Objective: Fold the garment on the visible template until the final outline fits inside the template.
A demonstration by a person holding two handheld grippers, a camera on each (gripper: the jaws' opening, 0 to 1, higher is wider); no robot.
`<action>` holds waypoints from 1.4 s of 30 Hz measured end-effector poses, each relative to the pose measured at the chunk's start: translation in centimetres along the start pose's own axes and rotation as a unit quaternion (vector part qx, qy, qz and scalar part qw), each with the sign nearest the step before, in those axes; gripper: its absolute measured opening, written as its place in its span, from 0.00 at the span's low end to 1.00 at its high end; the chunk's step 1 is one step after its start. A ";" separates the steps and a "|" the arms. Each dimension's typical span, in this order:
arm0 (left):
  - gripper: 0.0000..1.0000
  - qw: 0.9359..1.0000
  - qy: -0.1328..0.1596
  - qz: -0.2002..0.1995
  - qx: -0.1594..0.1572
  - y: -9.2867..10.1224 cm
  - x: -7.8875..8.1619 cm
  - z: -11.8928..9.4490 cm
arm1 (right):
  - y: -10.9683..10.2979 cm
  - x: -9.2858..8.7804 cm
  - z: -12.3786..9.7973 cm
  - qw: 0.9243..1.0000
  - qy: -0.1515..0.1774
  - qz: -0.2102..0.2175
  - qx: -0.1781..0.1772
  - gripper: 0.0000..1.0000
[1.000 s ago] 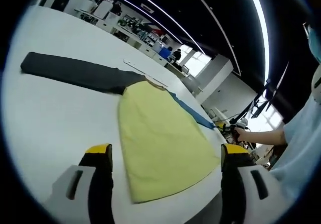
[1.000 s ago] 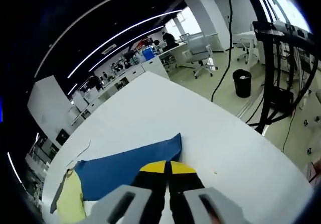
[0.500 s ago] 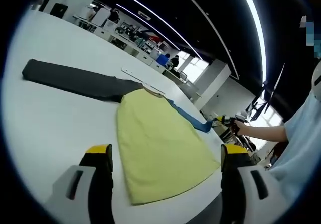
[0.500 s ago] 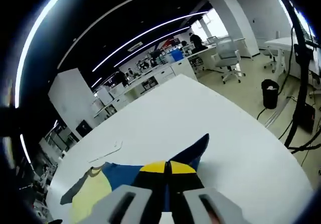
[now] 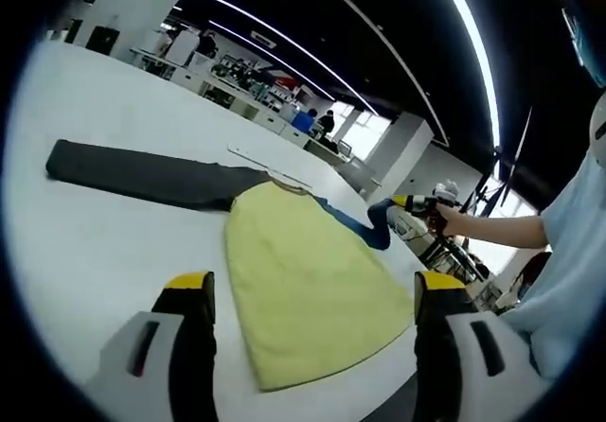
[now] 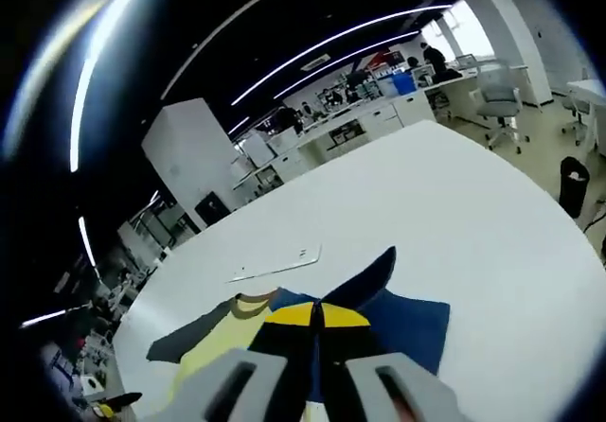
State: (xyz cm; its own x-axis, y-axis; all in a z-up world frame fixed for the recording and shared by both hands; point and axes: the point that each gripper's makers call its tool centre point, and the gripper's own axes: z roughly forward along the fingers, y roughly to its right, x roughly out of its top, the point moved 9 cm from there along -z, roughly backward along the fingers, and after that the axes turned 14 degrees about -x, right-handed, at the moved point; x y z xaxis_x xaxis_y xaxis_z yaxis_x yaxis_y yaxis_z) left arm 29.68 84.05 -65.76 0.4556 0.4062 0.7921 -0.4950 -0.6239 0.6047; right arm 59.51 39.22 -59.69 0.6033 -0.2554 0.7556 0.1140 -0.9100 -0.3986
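A garment lies flat on the white table, with a yellow body, a dark grey sleeve stretched left and a blue sleeve on the far side. My left gripper hovers open above the yellow hem, its jaws wide apart and holding nothing. My right gripper is shut on the blue sleeve's end, which stands lifted over the rest of the blue sleeve. In the left gripper view the right gripper is raised off the table in a hand.
A thin white strip lies on the table just beyond the collar, also seen as the strip. Office desks, chairs and people stand far behind. The table's edge drops off to the right. A light sleeve borders the left gripper view.
The right gripper has lifted the blue sleeve's end off the table and carried it inward toward the yellow body, so the sleeve now doubles over itself. The left gripper stays open and hovering.
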 end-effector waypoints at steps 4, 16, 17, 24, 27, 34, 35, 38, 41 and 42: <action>0.82 1.000 0.005 -0.007 -0.012 0.1 0.0 0.3 | -1.9 -0.1 1.0 1.000 0.007 0.010 0.015 0.00; 0.80 0.999 0.014 -0.012 -0.031 0.5 0.4 0.6 | -8.2 -1.0 3.2 0.998 -0.004 0.014 0.063 0.00; 0.81 0.999 0.016 -0.008 -0.031 0.4 0.6 0.6 | -9.1 -1.1 3.4 0.998 -0.007 0.009 0.067 0.00; 0.80 0.999 0.037 -0.011 -0.029 0.2 1.3 0.2 | -13.8 -1.7 5.1 0.994 -0.025 -0.014 0.104 0.00; 0.80 0.999 0.034 -0.009 -0.027 0.1 1.3 0.2 | -15.6 -2.0 5.7 0.992 -0.030 -0.024 0.118 0.00; 0.79 0.999 0.027 -0.014 -0.028 0.1 1.0 0.4 | -19.8 -3.3 6.7 0.987 -0.037 -0.022 0.156 0.00; 0.79 0.999 0.026 -0.015 -0.028 0.1 1.0 0.4 | -20.2 -3.6 6.9 0.987 -0.038 -0.023 0.158 0.00; 0.79 0.999 0.023 -0.016 -0.027 0.1 0.9 0.5 | -21.2 -4.6 7.3 0.985 -0.045 -0.018 0.167 0.00; 0.79 0.999 0.022 -0.018 -0.026 0.0 0.9 0.6 | -22.2 -5.8 7.8 0.984 -0.054 -0.028 0.168 0.00; 0.79 0.999 0.021 -0.019 -0.026 0.0 0.8 0.6 | -22.4 -6.2 8.0 0.984 -0.056 -0.031 0.167 0.00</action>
State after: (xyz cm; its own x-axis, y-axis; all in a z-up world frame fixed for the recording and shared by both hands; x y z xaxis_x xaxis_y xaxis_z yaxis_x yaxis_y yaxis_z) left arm 30.53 84.00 -65.17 0.4437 0.4568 0.7710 -0.5160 -0.5732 0.6366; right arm 59.49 63.80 -59.60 0.6675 -0.1477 0.7298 0.3957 -0.7599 -0.5157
